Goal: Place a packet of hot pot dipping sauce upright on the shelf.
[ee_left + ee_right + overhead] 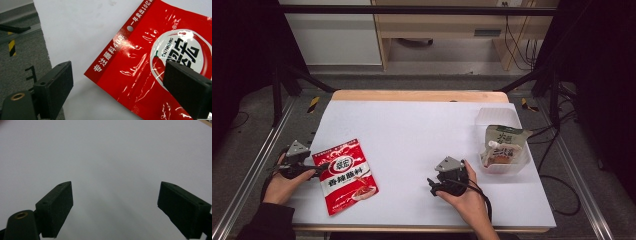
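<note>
A red sauce packet (346,175) with white Chinese lettering lies flat on the white table sheet (412,130) at the front left. My left gripper (318,170) is at the packet's left edge, jaws open. In the left gripper view the red packet (150,62) lies between and beyond the wide-apart jaws, its corner near the left gripper (117,82). My right gripper (431,186) rests near the front middle of the table, held by a hand; its jaws stand open over bare white sheet (112,170), with the right gripper (115,207) holding nothing.
A clear plastic tub (520,167) at the right edge holds a pale spouted pouch (503,145). The table's left edge meets a metal rail and grey floor (20,62). Black frame posts stand at both back corners.
</note>
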